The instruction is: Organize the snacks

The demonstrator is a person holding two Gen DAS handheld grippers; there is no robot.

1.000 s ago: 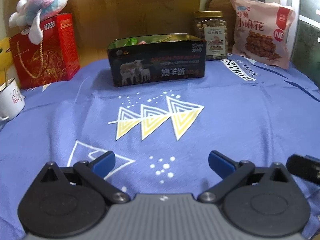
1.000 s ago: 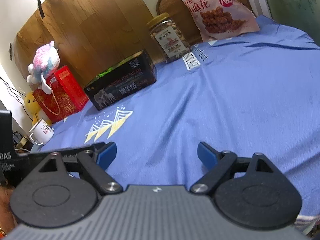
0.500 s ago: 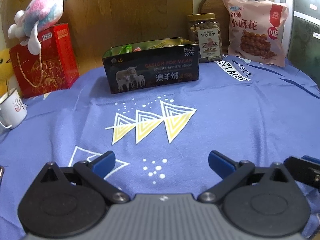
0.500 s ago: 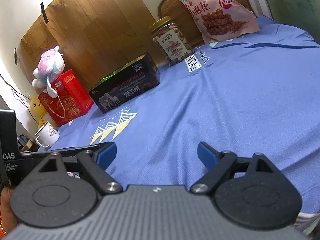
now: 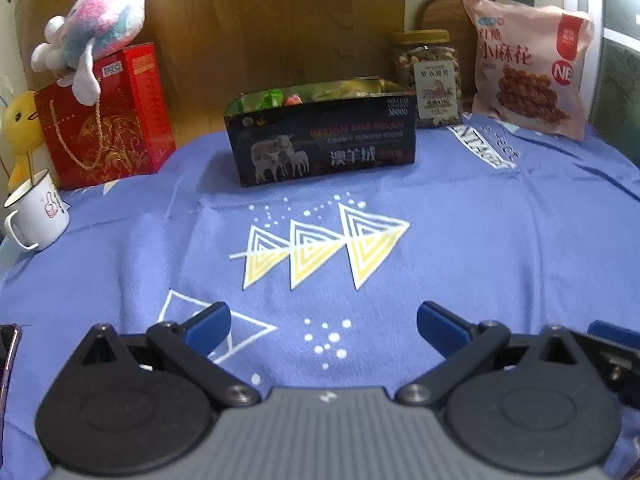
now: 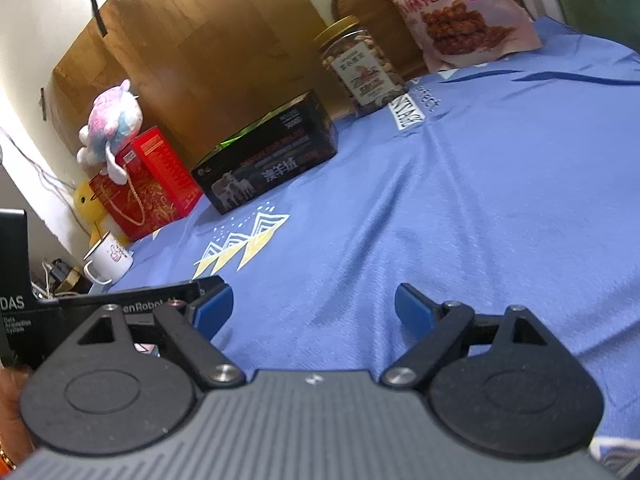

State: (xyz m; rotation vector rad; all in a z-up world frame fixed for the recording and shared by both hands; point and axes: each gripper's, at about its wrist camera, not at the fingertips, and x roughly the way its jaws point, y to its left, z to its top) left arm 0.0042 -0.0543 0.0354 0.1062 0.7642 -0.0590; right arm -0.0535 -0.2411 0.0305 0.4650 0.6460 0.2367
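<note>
1. Left gripper (image 5: 323,325): blue pads spread wide, nothing between them, low over the blue cloth (image 5: 480,240).
2. Right gripper (image 6: 314,306): pads likewise wide apart and empty; black body of the other gripper just beside its left pad.
3. Left wrist view only: open top of the black box (image 5: 324,140), with green and pink wrapped snacks inside; edge of a phone (image 5: 8,350) at far left.
4. Right wrist view only: box (image 6: 266,164) from a low slant, contents hidden but for a green edge; cables on the floor at far left.
5. Legible on the box: "DESIGN FOR MILAN", 3 sheep, Chinese characters.
6. Pink snack bag (image 5: 528,68): "小麻花" and "NB", leaning upright at the back right.
7. Nut jar (image 5: 428,76): gold lid, paper label too small to read, between box and bag.
8. Back left: red gift bag (image 5: 108,116) with a plush toy (image 5: 96,36) on top; white mug (image 5: 38,212) near the cloth edge.
</note>
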